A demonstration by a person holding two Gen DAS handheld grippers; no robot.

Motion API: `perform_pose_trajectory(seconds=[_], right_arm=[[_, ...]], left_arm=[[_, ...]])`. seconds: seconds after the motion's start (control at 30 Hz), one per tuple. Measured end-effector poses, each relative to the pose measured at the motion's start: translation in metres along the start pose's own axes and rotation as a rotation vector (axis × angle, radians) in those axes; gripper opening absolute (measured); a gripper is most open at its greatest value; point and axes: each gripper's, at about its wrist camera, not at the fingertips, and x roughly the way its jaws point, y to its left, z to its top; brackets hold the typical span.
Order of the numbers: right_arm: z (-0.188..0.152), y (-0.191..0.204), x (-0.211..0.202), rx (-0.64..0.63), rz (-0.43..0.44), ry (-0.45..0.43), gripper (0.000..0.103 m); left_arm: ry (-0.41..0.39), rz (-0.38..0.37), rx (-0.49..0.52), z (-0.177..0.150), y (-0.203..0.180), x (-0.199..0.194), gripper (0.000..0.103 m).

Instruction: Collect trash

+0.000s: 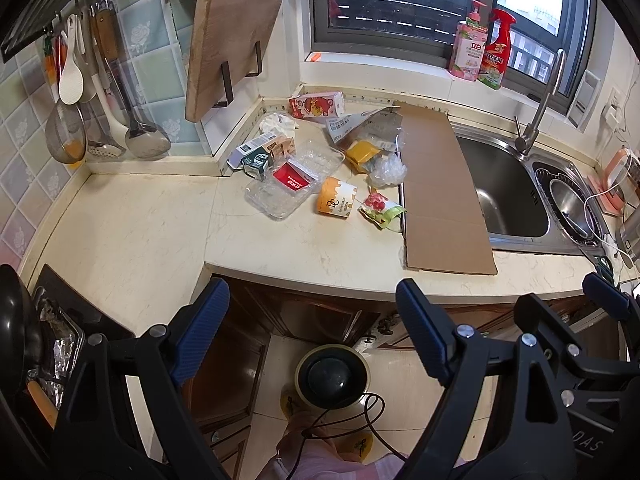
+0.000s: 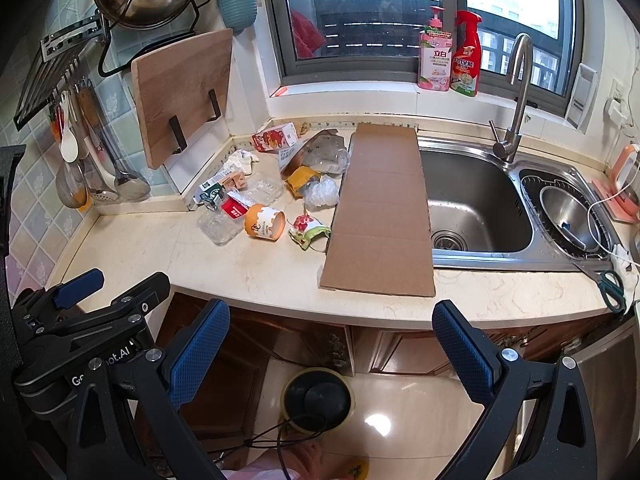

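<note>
both claws are hanging released over the floor, off the counter's (image 1: 160, 232) front edge, the left gripper (image 1: 312, 332) and the right gripper (image 2: 332, 344) each with fingers wide apart and gripping nothing. the trash is lying on the counter at about twelve o'clock from them: a paper cup (image 1: 335, 201) on its side, a clear tray (image 1: 288, 180) touching it at nine o'clock, a flat cardboard strip (image 2: 380, 212) at three o'clock, overlapping the sink (image 2: 476, 204). a round bin (image 1: 332, 376) is sitting on the floor below.
</note>
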Motion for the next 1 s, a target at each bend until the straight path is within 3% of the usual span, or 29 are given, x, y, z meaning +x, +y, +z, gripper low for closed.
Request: perform_pose_trajectory(seconds=[0.5, 0.53, 1.0], right_arm=[[-0.002, -0.005, 0.0, -0.001, 0.003, 0.003, 0.102], [-0.013, 0.012, -0.003, -0.006, 0.001, 0.003, 0.102], [-0.016, 0.021, -0.004, -0.014, 0.003, 0.01, 0.102]], left_arm=[[0.001, 0.001, -0.005, -0.004, 0.004, 0.002, 0.083], [0.0, 0.002, -0.006, -0.005, 0.004, 0.002, 0.083], [0.006, 0.003, -0.019, -0.016, 0.016, -0.004, 0.083]])
